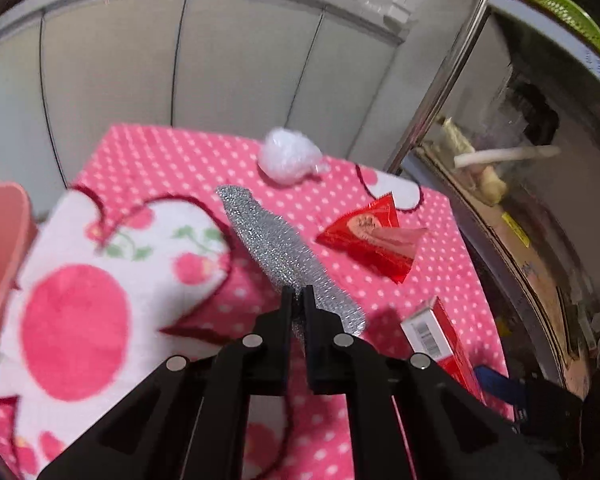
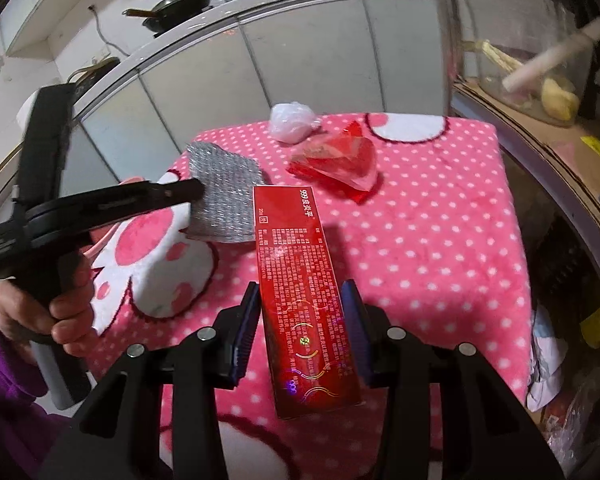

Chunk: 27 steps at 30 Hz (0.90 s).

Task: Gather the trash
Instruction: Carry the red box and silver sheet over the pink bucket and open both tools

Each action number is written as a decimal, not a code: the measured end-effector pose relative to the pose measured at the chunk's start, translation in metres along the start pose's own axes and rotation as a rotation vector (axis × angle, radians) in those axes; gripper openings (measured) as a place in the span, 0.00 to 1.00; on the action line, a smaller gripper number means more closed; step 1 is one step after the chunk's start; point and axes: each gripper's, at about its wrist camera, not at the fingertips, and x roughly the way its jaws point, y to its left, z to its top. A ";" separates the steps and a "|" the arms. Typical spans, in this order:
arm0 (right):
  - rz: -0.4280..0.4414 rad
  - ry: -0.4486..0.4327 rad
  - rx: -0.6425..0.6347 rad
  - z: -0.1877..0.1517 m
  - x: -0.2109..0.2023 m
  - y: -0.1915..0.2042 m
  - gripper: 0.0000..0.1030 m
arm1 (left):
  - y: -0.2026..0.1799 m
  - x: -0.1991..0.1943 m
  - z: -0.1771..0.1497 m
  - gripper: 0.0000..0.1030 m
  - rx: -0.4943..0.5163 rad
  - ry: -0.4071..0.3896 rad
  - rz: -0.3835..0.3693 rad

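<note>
My left gripper (image 1: 298, 296) is shut on the near edge of a silver glittery sheet (image 1: 268, 240), which slants away over the pink dotted cloth (image 1: 440, 248). In the right wrist view the same gripper (image 2: 196, 192) pinches the sheet (image 2: 224, 196), held by a hand in a purple sleeve. My right gripper (image 2: 302, 308) is shut on a long red box (image 2: 296, 256) that points away between its blue pads. A crumpled white plastic ball (image 1: 286, 158) (image 2: 292, 124) and a red wrapper (image 1: 370, 236) (image 2: 340, 164) lie farther back on the cloth.
A pink bin (image 1: 0, 260) stands at the left edge. Grey cabinet doors (image 1: 220, 72) rise behind the table, with pans (image 2: 172, 4) on the counter above. To the right are a metal pole (image 1: 448, 80) and a glass jar (image 2: 540, 80) on cardboard.
</note>
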 end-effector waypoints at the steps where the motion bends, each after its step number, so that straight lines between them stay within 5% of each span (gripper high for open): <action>1: 0.005 0.001 -0.006 0.002 0.001 0.003 0.41 | 0.004 -0.008 0.000 0.04 0.007 -0.013 0.007; 16: 0.140 0.022 -0.140 0.035 0.038 0.088 0.41 | 0.070 -0.095 -0.018 0.04 0.034 -0.184 0.189; 27: 0.254 0.038 -0.237 0.068 0.069 0.174 0.41 | 0.135 -0.148 -0.025 0.04 -0.054 -0.298 0.348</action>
